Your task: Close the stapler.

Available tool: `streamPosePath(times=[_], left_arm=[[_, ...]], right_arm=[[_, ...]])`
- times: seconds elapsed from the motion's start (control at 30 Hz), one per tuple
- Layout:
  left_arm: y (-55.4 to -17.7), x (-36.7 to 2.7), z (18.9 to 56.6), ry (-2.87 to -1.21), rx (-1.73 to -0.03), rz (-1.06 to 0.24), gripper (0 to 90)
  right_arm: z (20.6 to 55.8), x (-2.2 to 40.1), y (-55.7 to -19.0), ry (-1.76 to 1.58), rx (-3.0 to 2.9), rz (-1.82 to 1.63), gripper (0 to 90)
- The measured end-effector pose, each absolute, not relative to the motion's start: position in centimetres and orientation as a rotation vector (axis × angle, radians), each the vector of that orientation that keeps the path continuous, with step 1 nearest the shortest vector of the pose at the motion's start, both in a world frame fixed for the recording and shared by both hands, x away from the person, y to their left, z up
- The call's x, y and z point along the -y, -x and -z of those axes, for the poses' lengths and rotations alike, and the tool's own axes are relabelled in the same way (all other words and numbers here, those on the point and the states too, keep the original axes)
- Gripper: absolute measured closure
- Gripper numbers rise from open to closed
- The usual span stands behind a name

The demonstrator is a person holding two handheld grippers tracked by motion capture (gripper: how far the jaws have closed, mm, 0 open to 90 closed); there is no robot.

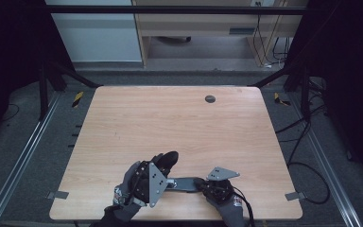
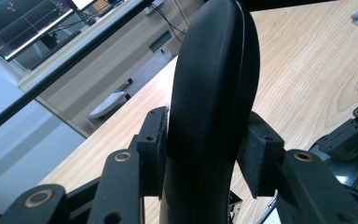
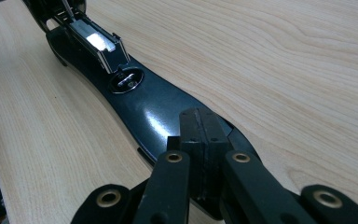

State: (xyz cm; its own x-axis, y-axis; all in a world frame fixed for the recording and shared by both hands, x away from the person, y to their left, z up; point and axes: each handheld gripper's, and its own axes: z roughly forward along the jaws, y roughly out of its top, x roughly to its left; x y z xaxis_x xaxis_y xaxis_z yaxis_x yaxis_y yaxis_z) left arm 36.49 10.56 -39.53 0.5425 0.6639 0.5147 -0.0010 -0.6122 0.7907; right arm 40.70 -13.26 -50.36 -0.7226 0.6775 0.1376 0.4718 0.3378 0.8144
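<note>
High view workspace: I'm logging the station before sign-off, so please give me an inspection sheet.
Surface: wooden table, bare, with a grommet hole near its far edge.
Job's things: black stapler swung open, base flat on the table, top raised.
Clutter: nothing seen.
Grippers: left gripper clamps the raised top; right gripper shut, tips on the base's end.
Cables: black cables on the floor at right.
Surroundings: metal rails, wooden desk behind.

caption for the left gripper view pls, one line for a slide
Left gripper clamps the raised black top arm of an opened stapler above the wooden table.
</note>
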Motion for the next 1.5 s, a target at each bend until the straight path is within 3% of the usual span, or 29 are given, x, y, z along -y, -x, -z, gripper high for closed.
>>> streamPosePath(times=[1.5], left_arm=[[-36.4, -7.5, 41.8, -2.101, -0.419, -1.182, 54.8]], right_arm=[[50.4, 13.3, -40.7, -1.034, -2.37, -1.337, 90.0]])
